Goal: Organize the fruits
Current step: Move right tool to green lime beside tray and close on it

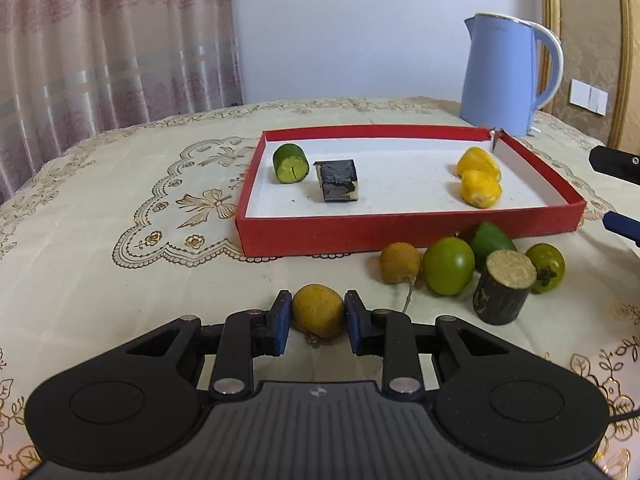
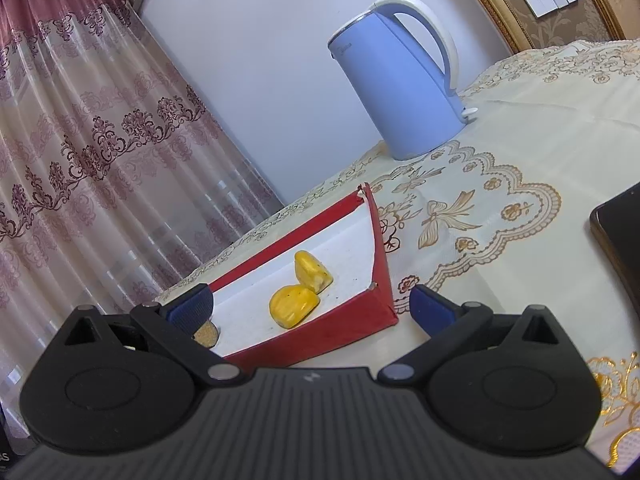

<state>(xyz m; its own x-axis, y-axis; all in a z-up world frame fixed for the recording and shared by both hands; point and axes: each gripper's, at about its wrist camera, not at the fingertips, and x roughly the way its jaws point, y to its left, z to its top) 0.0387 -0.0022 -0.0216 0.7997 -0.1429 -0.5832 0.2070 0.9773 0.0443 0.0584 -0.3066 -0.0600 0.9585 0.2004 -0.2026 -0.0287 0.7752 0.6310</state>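
Embroidered cream tablecloth (image 1: 120,208), left gripper (image 1: 318,320) jaws tight on round dull-yellow fruit (image 1: 318,311), right gripper (image 2: 310,304) jaws wide, empty

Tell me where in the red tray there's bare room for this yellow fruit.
The widest bare patch in the red tray lies mid-floor, between the dark block and the two yellow pieces. The cut green piece fills its left end. Outside, loose fruit crowds the front wall's right half.

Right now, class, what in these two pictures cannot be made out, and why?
- Green pointed fruit, left wrist view: lower part hidden behind rounder fruits.
- Round tan-faced piece, right wrist view: mostly covered by the right gripper's left finger.
- Dark flat object, right wrist view: cut off by the frame edge.
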